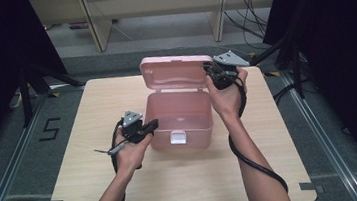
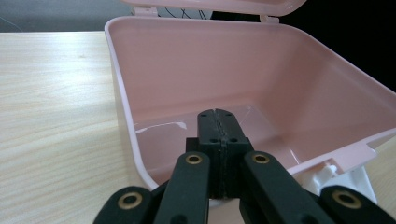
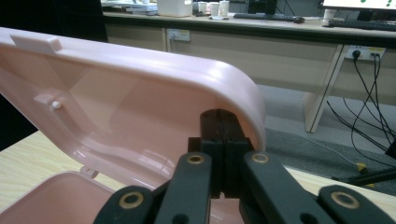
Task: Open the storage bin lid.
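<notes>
Pink plastic box (image 1: pixel 179 115) sits near the middle of the pale wooden table (image 1: pixel 75 191), lid (image 1: pixel 177 73) swung up and back on its rear hinges, standing roughly upright behind the body. A white latch (image 1: pixel 178 137) hangs at the middle of the front wall, on the side facing the person. Inside of the box looks bare in the left gripper view: smooth pink walls (image 2: pixel 261 70) and a glossy floor with light glare. Left tongs (image 1: pixel 150 125) held at the box's left front corner, pointing in toward the box; seen from above they are just beside or at the left wall, contact not certain. In the left gripper view the jaws are pressed flat together, nothing between them, tips (image 2: pixel 217 122) poised over the near rim and looking down into the cavity. Left hand (image 1: pixel 131 150) wraps the gripper body, grey three-cornered plate on top, cable running back along the forearm. Right tongs (image 1: pixel 212 70) are up at the lid's right upper corner. In the right gripper view the jaws are likewise closed tight on each other with nothing pinched, tips (image 3: pixel 223 122) lying against or just behind the rounded corner edge of the lid (image 3: pixel 140 93); whether they actually touch it cannot be told. Right hand (image 1: pixel 226 95) is raised beside the box's right rear, cable looping down over the table. Beyond the table: desk legs, floor cables, dark curtains either side.
</notes>
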A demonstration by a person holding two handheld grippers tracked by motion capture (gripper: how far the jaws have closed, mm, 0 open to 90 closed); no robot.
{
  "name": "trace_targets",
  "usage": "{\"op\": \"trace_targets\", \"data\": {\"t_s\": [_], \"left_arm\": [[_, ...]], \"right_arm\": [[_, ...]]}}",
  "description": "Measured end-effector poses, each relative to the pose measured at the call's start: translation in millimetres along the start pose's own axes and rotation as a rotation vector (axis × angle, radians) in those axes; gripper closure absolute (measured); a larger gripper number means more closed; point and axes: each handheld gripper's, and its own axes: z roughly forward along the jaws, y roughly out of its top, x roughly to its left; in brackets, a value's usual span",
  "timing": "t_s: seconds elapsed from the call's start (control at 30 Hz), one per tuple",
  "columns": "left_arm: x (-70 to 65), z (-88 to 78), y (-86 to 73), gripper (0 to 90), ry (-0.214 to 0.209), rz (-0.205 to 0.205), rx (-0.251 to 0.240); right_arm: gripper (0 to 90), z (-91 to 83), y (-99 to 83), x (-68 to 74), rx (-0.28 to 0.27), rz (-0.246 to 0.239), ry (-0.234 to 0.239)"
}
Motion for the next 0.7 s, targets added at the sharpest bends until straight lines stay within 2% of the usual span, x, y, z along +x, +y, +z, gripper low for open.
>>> {"op": "trace_targets", "data": {"t_s": [0.03,0.1,0.2,0.4,0.47,0.5,0.67,0.7], "left_arm": [[-0.1,0.0,0.0,89.9,-0.001,-0.001,-0.001],[0.0,0.0,0.0,89.9,-0.001,-0.001,-0.001],[0.1,0.0,0.0,89.9,-0.001,0.001,0.000],[0.0,0.1,0.1,89.8,-0.002,0.002,0.000],[0.1,0.1,0.1,89.9,-0.001,0.003,0.000],[0.1,0.0,0.1,89.8,-0.001,0.003,0.000],[0.1,-0.1,0.0,89.8,-0.001,0.003,0.000],[0.1,0.0,0.1,89.9,0.000,0.004,0.000]], "right_arm": [[90.0,1.1,0.0,0.0,-0.002,0.006,0.003],[90.0,3.1,0.1,-2.0,0.001,-0.012,-0.005],[90.0,5.0,0.3,-1.1,0.011,0.015,-0.007],[90.0,11.4,-0.6,-4.3,0.013,-0.006,-0.010],[90.0,12.2,-1.2,-3.3,0.023,0.019,-0.019],[90.0,13.5,-1.2,-4.9,0.024,0.008,-0.013],[90.0,18.5,-0.6,-6.8,0.035,0.019,-0.022],[90.0,20.5,-0.8,-8.0,0.032,0.005,-0.022]]}}
